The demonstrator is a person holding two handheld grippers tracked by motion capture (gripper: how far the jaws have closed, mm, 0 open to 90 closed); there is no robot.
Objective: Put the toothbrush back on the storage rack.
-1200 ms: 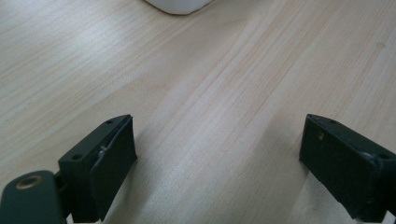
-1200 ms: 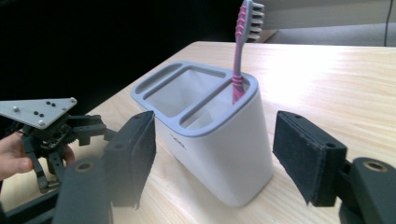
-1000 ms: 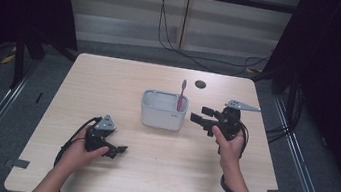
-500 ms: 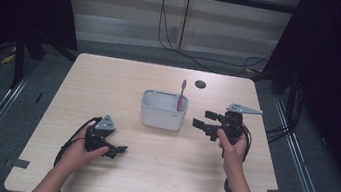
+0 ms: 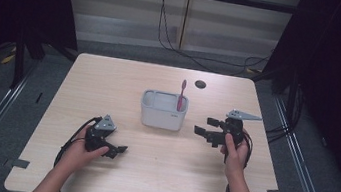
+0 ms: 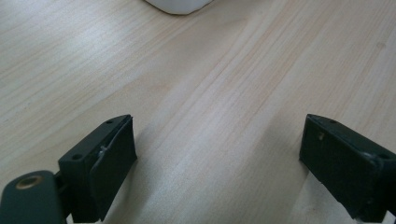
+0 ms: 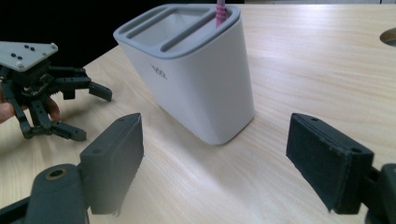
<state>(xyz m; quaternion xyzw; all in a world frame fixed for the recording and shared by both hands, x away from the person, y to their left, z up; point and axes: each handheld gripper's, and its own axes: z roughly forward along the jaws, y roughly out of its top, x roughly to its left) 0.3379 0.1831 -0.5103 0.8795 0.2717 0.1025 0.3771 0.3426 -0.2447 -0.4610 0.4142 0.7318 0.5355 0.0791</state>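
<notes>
White holder (image 5: 163, 111) with pink toothbrush (image 5: 182, 93) between spread left tongs (image 5: 119, 150) and spread right tongs (image 5: 203, 127).

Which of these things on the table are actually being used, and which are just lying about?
Likely in use: white holder; pink toothbrush standing in it; right tool, open, facing the holder; left tool, open.

Lying about: dark round spot on the table's far side.
</notes>
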